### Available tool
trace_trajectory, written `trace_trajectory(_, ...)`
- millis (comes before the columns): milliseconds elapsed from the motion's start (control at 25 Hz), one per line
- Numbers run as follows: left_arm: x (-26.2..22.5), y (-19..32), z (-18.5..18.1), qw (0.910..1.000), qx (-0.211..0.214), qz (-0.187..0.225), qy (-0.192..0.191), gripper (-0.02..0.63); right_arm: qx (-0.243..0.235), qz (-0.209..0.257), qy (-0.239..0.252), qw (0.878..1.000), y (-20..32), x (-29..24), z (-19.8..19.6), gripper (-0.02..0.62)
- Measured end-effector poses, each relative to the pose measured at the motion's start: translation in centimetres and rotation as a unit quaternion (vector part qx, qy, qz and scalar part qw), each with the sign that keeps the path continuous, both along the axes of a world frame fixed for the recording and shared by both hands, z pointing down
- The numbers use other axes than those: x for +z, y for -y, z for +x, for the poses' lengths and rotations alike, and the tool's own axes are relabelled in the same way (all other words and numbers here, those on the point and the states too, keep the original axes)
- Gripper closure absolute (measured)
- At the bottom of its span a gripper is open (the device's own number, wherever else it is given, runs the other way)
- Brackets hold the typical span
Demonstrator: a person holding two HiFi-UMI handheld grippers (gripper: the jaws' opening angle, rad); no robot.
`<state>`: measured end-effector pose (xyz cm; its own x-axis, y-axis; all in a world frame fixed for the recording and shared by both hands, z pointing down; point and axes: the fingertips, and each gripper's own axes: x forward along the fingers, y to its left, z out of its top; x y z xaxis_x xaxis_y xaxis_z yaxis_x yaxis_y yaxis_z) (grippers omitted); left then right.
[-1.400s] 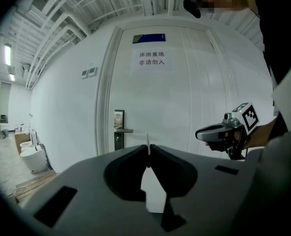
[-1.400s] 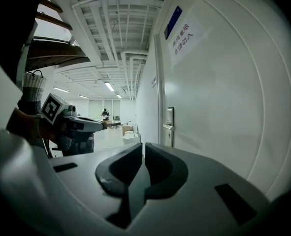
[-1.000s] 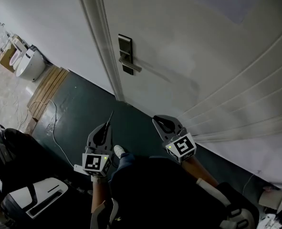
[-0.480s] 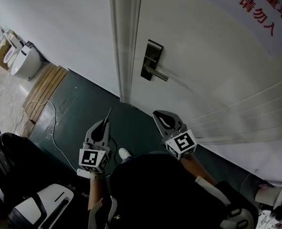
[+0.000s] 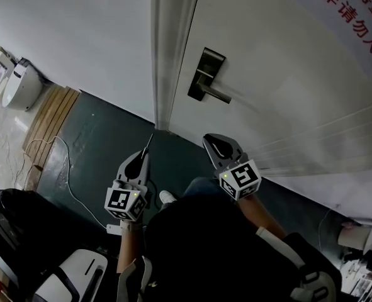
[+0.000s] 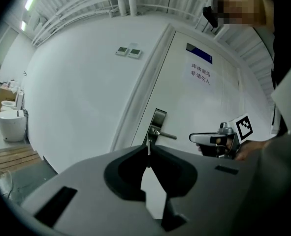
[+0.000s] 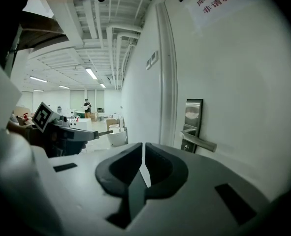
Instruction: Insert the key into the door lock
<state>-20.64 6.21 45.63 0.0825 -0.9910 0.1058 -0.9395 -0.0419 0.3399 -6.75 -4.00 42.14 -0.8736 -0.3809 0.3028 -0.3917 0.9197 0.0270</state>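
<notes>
Far left: a white toilet [image 5: 16, 88] is standing beside a wooden pallet [image 5: 50, 121] on the dark floor [image 5: 104, 137]. My left gripper [image 5: 141, 159] is pinching the key [image 5: 148, 145] between its pressed-together jaws. The key is showing as a thin, narrow blade, sticking straight out past the tips and pointing toward the foot of the door frame [image 5: 167, 55] without touching it. Up and to the right, the door lock [image 5: 206, 75] is sitting on the white door [image 5: 274, 93]: a tall brushed-metal plate with a lever handle pointing right. The key is hanging well apart from it, lower down. My right gripper [image 5: 212, 145] is hovering near the door, jaws drawn together on nothing. A sign [image 5: 355, 5] with red characters is showing at top right.
</notes>
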Motion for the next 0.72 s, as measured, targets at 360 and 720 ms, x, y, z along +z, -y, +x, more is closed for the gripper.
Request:
trace_trajectory(360,2.3,6.0,0.7,0.9946,0.034,-0.005,-0.098,0.578,0.032,-0.010,-0.033,0.999,3.8,0.7,1.2,0.566)
trace_trajectory(720,5.7,12.8,1.2,0.9830,0.036,-0.018,-0.179,0.578,0.019,-0.014,-0.058,0.998,8.2,2.2,0.7,0.566)
